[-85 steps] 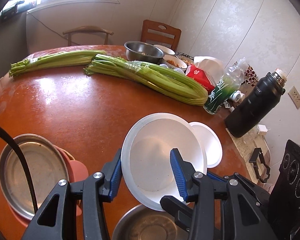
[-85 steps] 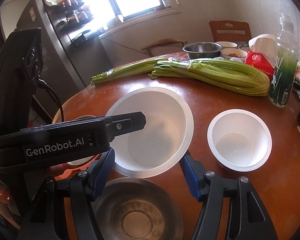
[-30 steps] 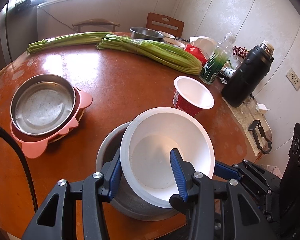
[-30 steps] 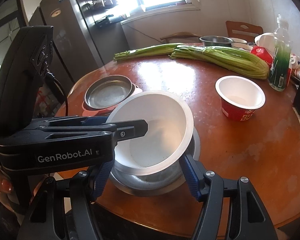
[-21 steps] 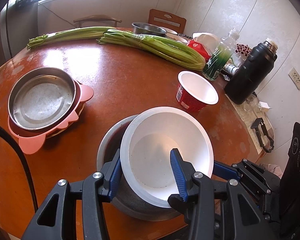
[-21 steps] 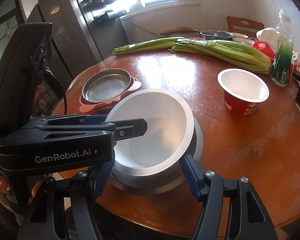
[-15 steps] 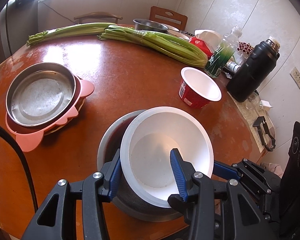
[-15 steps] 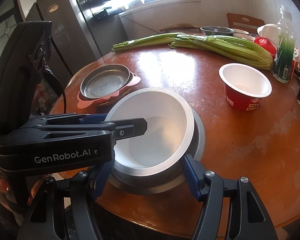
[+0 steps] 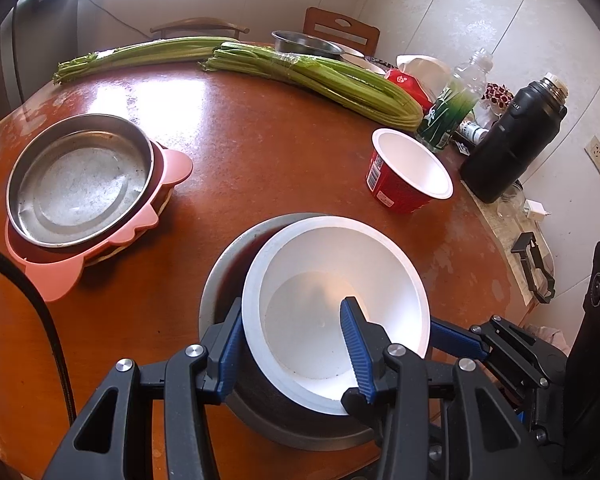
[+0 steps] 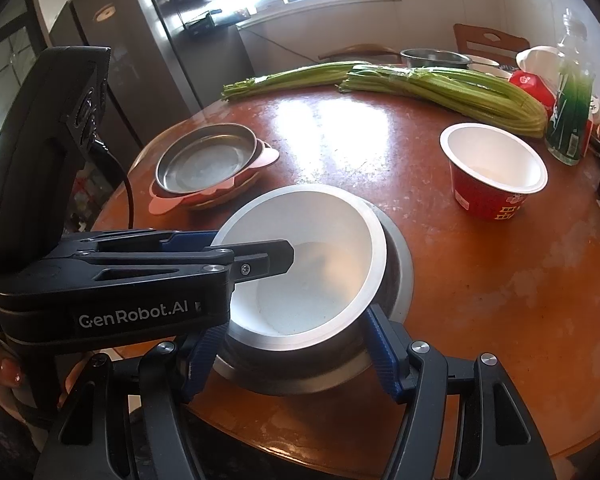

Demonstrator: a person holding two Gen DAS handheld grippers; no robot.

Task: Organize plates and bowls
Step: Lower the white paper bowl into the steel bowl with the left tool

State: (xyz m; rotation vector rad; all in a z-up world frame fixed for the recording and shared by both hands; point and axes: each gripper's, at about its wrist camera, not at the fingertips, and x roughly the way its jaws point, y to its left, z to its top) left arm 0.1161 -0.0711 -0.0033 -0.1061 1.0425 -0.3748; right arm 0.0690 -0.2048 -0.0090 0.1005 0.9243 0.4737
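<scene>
White bowl nested in steel bowl, pinched by left gripper; right gripper clamped steel bowl; red cup beyond remained unstacked.

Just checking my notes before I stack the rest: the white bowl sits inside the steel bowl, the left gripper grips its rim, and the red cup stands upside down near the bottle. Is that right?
Not quite. The red cup stands upright, its white inside open to the top, as the left wrist view shows. The rest holds: the white bowl sits in the steel bowl, and the left gripper grips its rim.
</scene>
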